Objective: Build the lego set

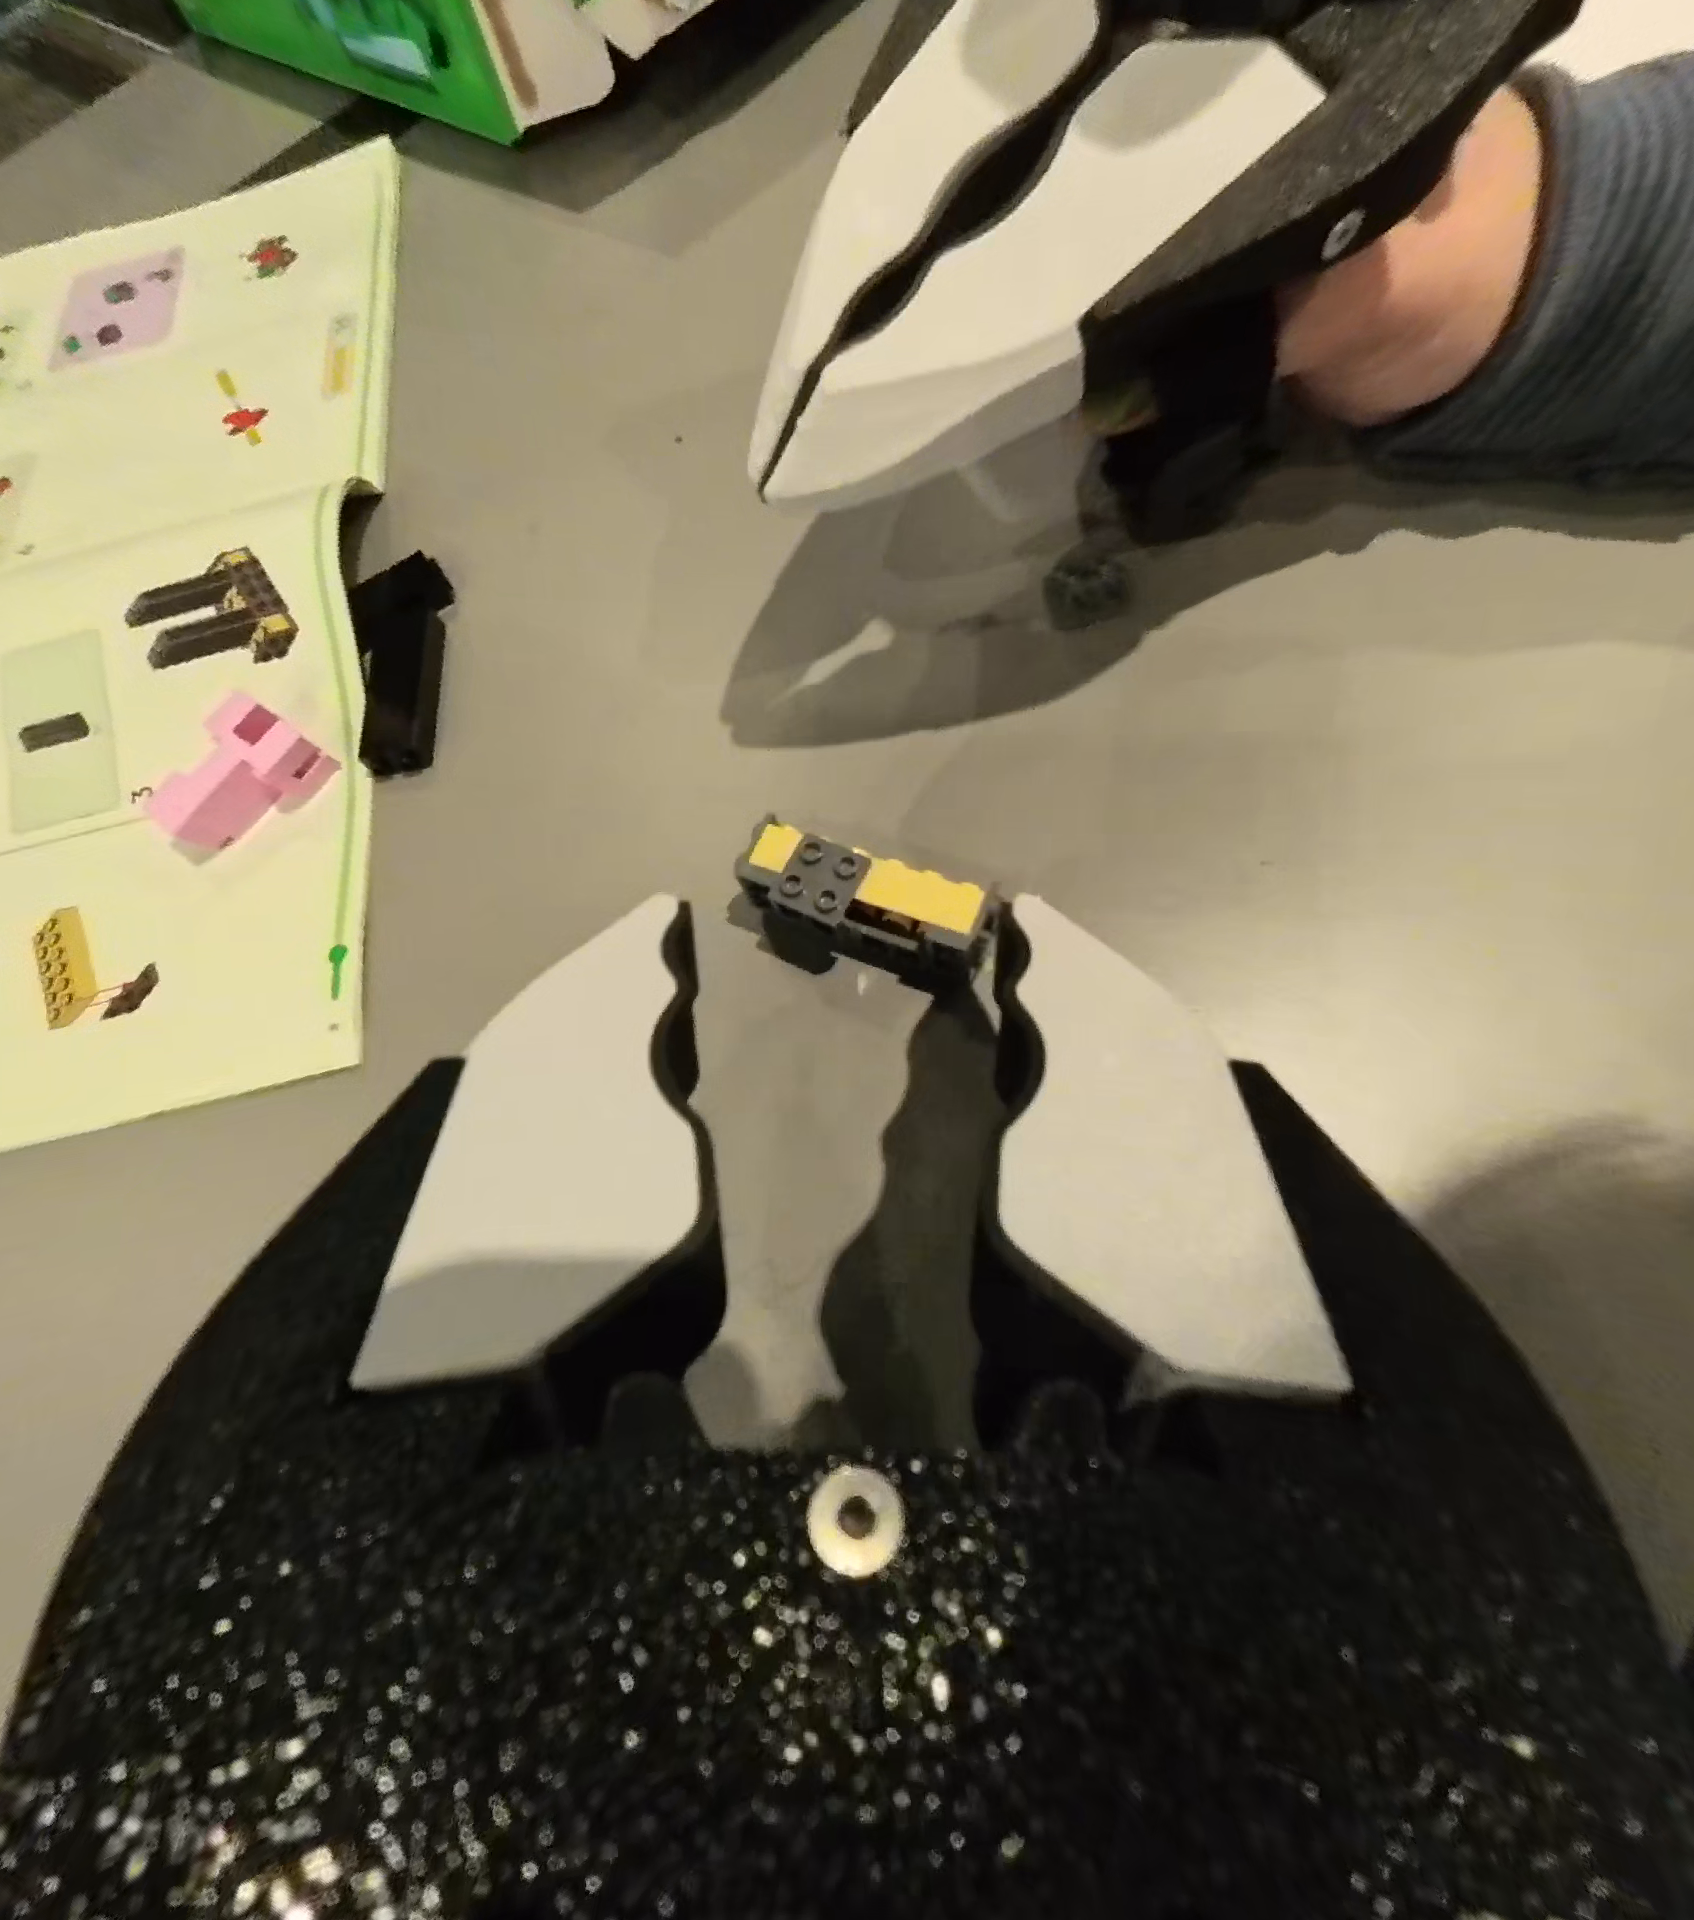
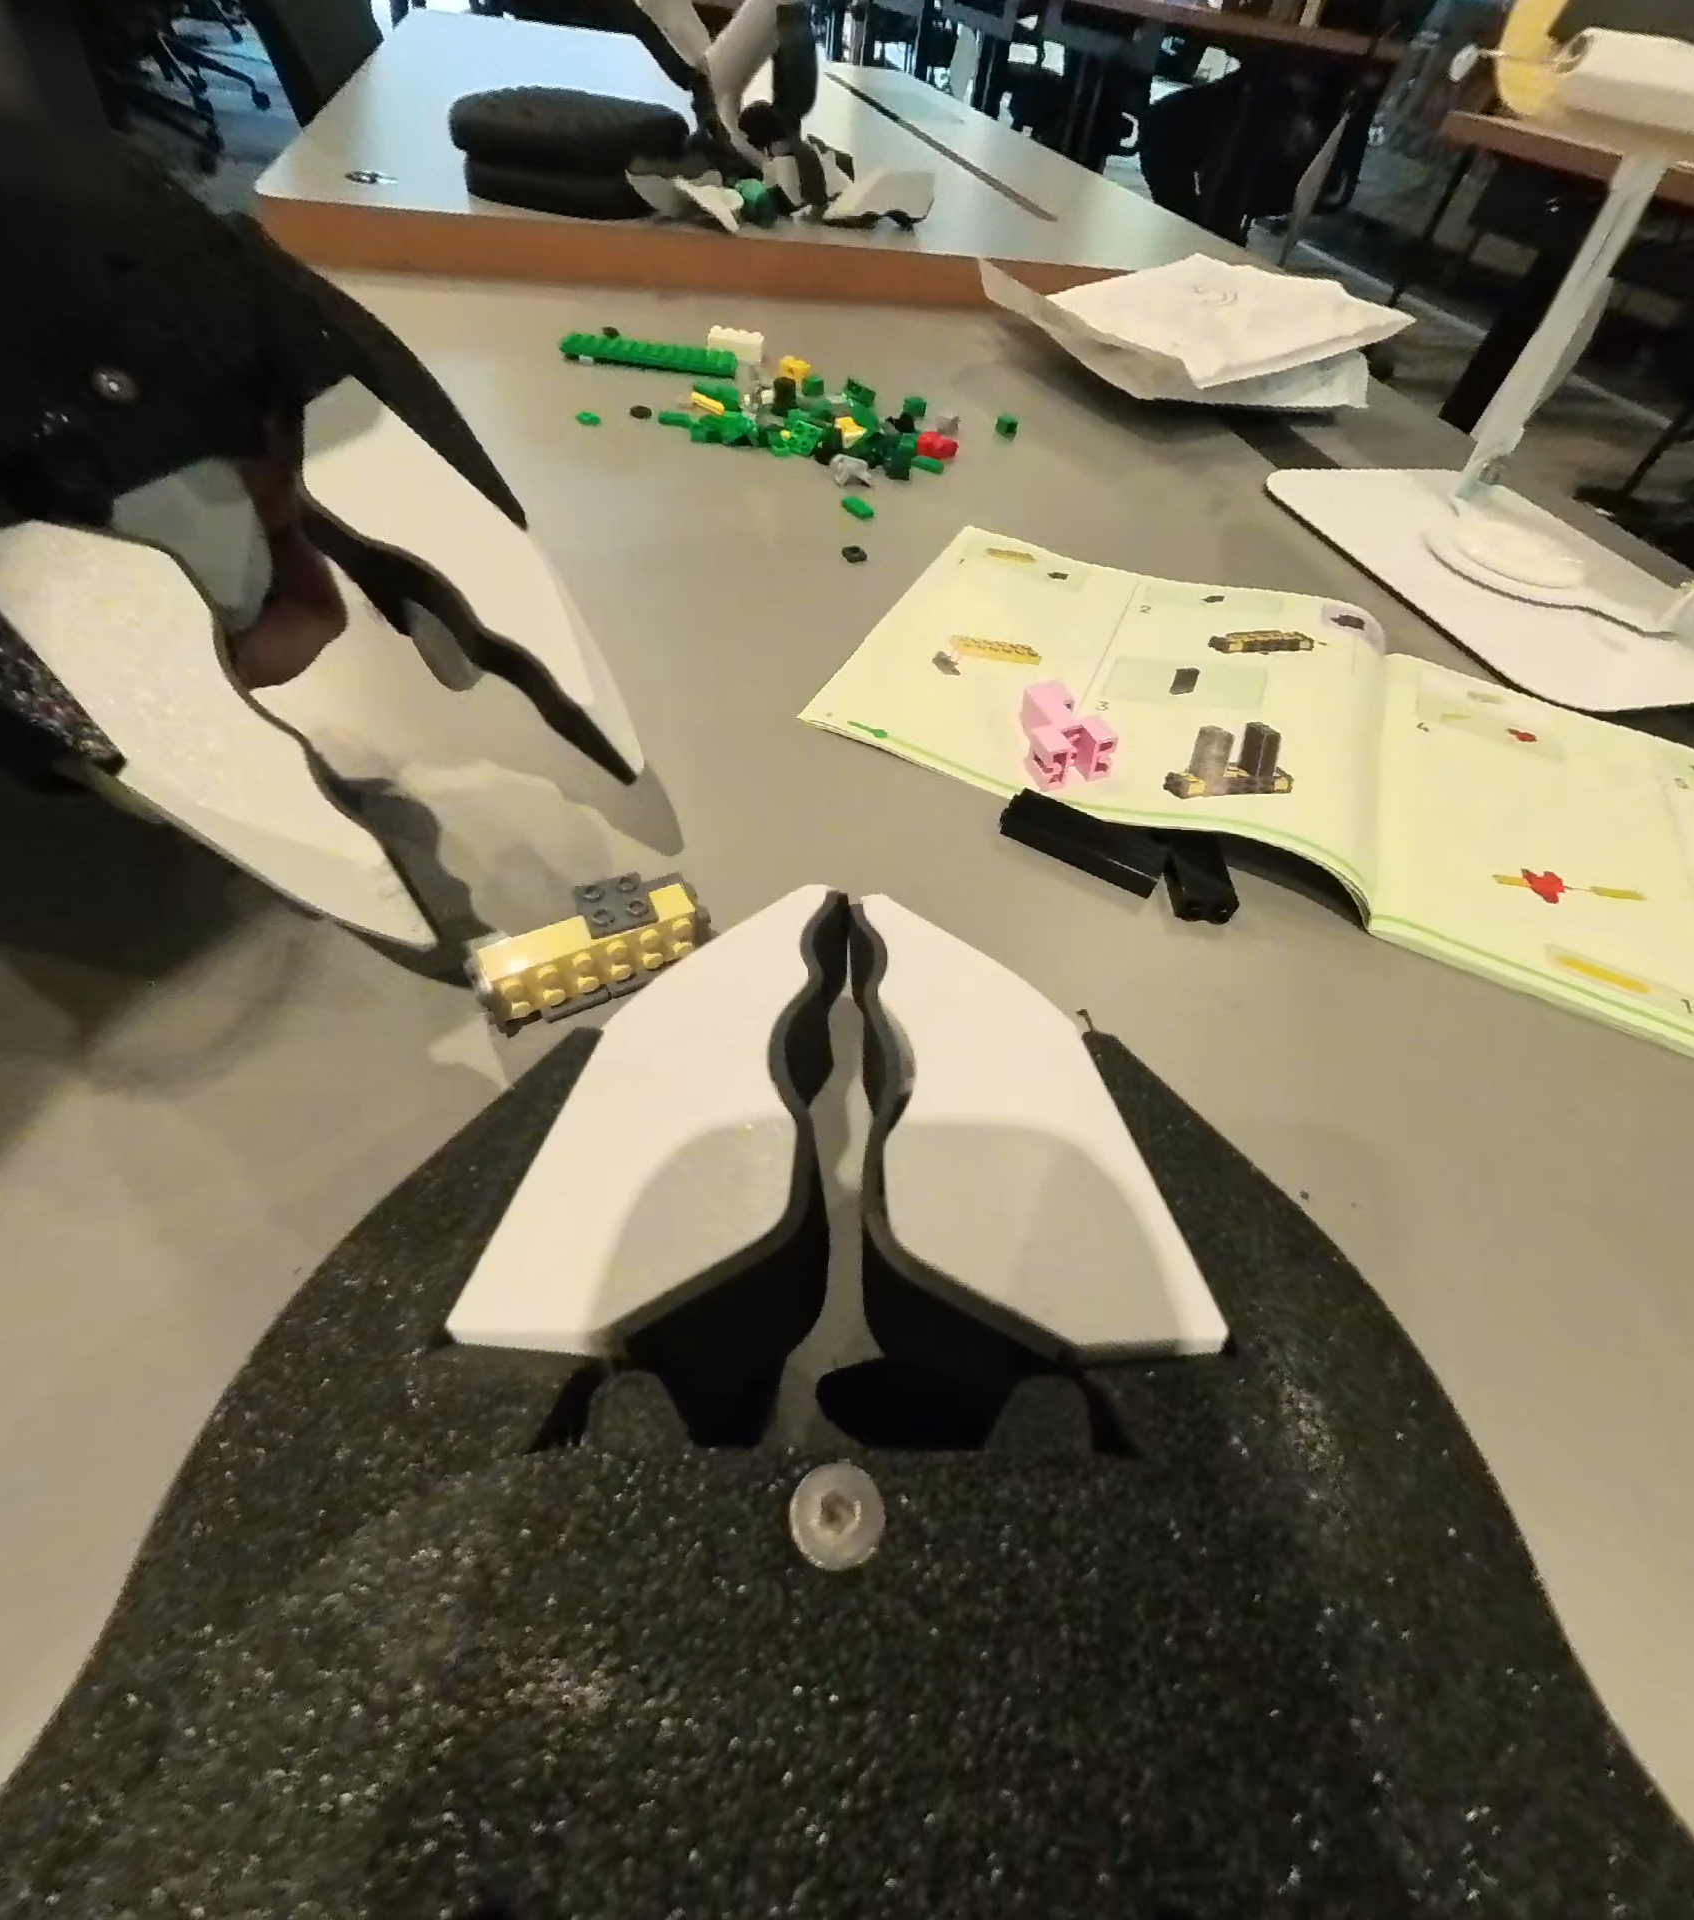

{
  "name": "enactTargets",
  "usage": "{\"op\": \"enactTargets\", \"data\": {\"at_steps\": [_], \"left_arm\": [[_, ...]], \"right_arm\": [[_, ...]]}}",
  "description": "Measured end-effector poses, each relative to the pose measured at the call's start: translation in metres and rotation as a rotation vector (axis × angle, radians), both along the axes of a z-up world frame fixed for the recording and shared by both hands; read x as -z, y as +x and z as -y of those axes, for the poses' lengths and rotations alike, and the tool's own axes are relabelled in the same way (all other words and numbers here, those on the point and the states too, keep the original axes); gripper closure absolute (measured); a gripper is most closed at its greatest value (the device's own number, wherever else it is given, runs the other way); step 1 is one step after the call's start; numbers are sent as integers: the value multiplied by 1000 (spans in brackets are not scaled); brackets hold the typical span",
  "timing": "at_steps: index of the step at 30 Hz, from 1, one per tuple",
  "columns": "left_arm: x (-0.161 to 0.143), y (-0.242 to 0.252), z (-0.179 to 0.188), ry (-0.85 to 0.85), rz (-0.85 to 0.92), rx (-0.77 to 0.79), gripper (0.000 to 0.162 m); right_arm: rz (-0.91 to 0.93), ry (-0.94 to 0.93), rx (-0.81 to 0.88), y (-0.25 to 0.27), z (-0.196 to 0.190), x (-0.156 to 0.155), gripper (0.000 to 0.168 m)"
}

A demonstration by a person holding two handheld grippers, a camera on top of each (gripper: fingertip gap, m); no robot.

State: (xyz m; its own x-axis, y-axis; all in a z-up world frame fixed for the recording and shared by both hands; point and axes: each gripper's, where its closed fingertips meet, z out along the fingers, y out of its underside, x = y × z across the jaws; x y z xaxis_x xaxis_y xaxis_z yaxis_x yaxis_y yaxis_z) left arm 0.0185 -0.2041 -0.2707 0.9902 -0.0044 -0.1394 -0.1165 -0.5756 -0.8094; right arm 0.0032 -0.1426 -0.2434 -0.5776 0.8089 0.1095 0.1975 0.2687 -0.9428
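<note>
A small assembly of tan and dark grey bricks (image 1: 916, 885) lies on the grey table (image 1: 1342, 935). My left gripper (image 1: 848, 914) is open, with the assembly between its fingertips; the right fingertip (image 1: 1014, 914) is at the assembly's end. My right gripper (image 2: 845, 902) is shut and empty, just right of the assembly (image 2: 594, 951). In the left wrist view the right gripper (image 1: 770, 486) hovers above the table beyond the assembly. In the right wrist view the left gripper (image 2: 531, 852) stands open over the assembly's far side.
An open instruction booklet (image 1: 147, 623) (image 2: 1342, 748) carries a pink brick figure (image 1: 240, 774) (image 2: 1066, 738). Black bricks (image 1: 401, 665) (image 2: 1113, 852) lie at its edge. A loose pile of mostly green bricks (image 2: 801, 416), paper bags (image 2: 1207, 322), a white lamp base (image 2: 1529, 582) and a green box (image 1: 386, 62) stand farther off.
</note>
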Motion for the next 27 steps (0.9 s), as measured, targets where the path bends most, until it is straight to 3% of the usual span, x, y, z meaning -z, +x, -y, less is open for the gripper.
{"op": "enactTargets", "data": {"at_steps": [1, 8, 13, 18, 27], "left_arm": [[1, 0, 0, -7, -4, -11, 104], [9, 4, 6, -48, 5, -58, 94], [-4, -7, -3, 25, -78, -133, 75], [3, -15, -15, -28, -154, -154, 58], [8, -25, -21, -76, -215, -164, 60]], "right_arm": [[-1, 6, -2, 0, 0, 0, 168], [-2, 78, -29, 3, 7, 6, 168], [-3, 178, -52, 4, 13, 15, 168], [-11, 207, -51, 4, 14, 17, 168], [-11, 205, -53, 5, 14, 17, 168]]}}
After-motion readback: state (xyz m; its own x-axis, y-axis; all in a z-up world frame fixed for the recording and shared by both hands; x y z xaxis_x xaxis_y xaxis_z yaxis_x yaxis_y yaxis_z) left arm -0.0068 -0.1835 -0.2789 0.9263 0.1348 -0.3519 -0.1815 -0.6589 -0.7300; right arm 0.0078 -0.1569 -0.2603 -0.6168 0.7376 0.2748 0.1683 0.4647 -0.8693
